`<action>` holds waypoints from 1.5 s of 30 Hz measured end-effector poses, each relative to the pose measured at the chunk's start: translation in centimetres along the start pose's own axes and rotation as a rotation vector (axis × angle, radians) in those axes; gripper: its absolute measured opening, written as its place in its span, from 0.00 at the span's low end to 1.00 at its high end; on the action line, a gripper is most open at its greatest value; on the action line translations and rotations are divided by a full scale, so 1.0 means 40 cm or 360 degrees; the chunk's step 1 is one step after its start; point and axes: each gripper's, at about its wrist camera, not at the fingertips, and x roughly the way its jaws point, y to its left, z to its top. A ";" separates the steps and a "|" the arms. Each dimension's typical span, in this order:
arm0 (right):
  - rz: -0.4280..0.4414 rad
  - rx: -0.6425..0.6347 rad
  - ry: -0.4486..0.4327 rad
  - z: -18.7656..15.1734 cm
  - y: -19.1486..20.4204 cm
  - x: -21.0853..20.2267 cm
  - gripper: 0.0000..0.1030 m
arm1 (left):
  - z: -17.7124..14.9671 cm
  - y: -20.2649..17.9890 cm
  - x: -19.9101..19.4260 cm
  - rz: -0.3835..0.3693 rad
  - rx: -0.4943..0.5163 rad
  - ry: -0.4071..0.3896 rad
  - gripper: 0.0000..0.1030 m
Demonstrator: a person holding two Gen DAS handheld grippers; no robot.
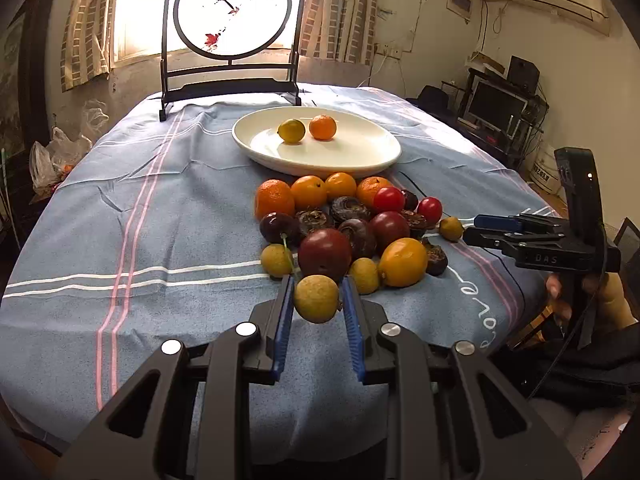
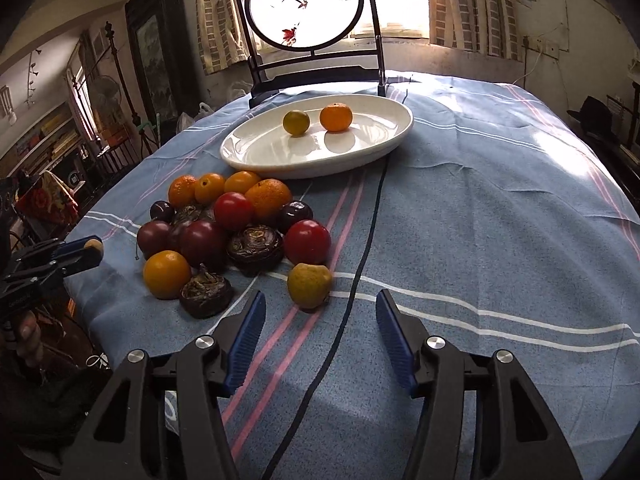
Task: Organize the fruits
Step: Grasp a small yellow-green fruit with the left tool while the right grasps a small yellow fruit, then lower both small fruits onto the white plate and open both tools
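My left gripper (image 1: 316, 300) is shut on a tan longan (image 1: 316, 298), held just above the cloth in front of the fruit pile (image 1: 344, 224). The pile holds oranges, dark plums, red tomatoes, water chestnuts and longans. A white oval plate (image 1: 360, 160) behind the pile carries a yellow-green fruit (image 1: 292, 131) and a mandarin (image 1: 322, 127). My right gripper (image 2: 320, 312) is open and empty, just short of a lone longan (image 2: 309, 285) beside the pile (image 2: 228, 224). The plate (image 2: 260, 152) lies beyond. The left gripper with its longan (image 2: 93, 245) shows at the far left.
A blue striped tablecloth (image 1: 140, 220) covers the table. A black cable (image 2: 360, 264) runs across the cloth from the plate toward me. A round painted screen on a black stand (image 1: 232, 40) stands at the far edge. The right gripper (image 1: 496, 226) shows at the table's right edge.
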 end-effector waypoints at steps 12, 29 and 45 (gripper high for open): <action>0.0062 -0.0033 0.0011 0.001 0.028 0.026 0.26 | -0.012 0.019 0.016 0.0001 -0.0043 0.0025 0.23; 0.0217 0.0039 -0.0252 0.313 -0.071 -0.069 0.26 | 0.312 -0.007 0.163 -0.0083 0.0077 -0.0064 0.23; 0.0149 0.0103 -0.0164 0.434 -0.097 0.204 0.60 | 0.457 0.062 0.440 0.0012 -0.0036 0.0165 0.65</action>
